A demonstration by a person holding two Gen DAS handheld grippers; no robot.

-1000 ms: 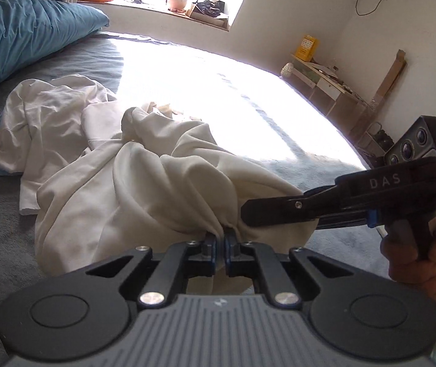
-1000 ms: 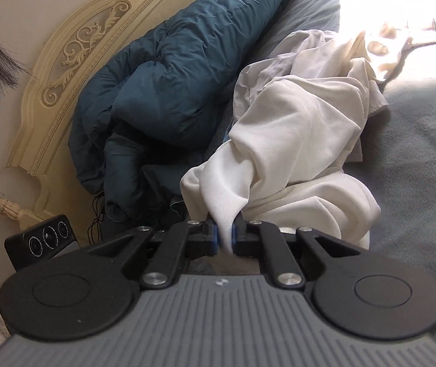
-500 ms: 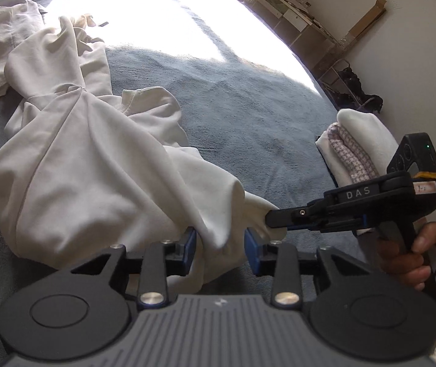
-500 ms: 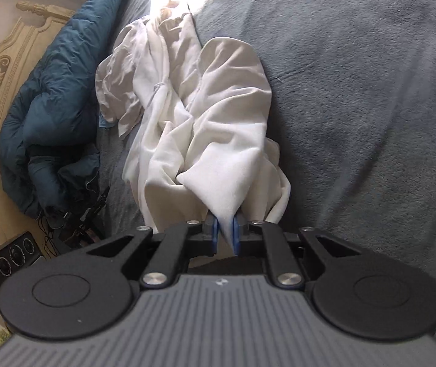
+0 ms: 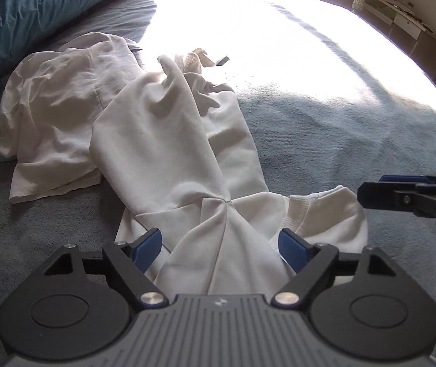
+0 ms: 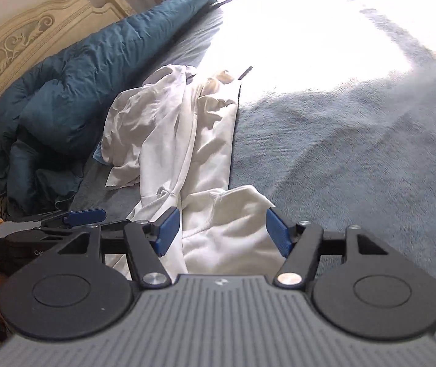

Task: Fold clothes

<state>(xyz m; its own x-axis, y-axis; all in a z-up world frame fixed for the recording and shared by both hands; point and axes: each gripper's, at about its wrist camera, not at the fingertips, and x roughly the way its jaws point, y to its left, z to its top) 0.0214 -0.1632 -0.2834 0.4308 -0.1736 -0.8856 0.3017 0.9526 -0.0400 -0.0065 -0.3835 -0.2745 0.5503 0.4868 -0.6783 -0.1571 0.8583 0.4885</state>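
A white sweatshirt [image 5: 184, 165] lies stretched out on the grey bed cover [image 5: 340, 140], its ribbed end [image 5: 316, 214] nearest me. It also shows in the right wrist view [image 6: 205, 153]. My left gripper [image 5: 219, 246] is open, its blue pads either side of the cloth's near end, holding nothing. My right gripper [image 6: 224, 229] is open just above the sweatshirt's near edge [image 6: 236, 214]. The right gripper's fingers [image 5: 401, 195] show at the right of the left wrist view. The left gripper's fingertip [image 6: 86, 214] shows at the left of the right wrist view.
A second crumpled pale garment [image 5: 52, 122] lies left of the sweatshirt. A blue duvet [image 6: 65, 91] is heaped against the carved headboard [image 6: 19, 42]. Strong sunlight washes out the far half of the bed [image 5: 264, 30]. Shelving [image 5: 401, 21] stands by the far wall.
Both grippers have opened and let go of the sweatshirt. It now lies flatter and stretched out on the bed, where a second ago it hung bunched from both grippers.
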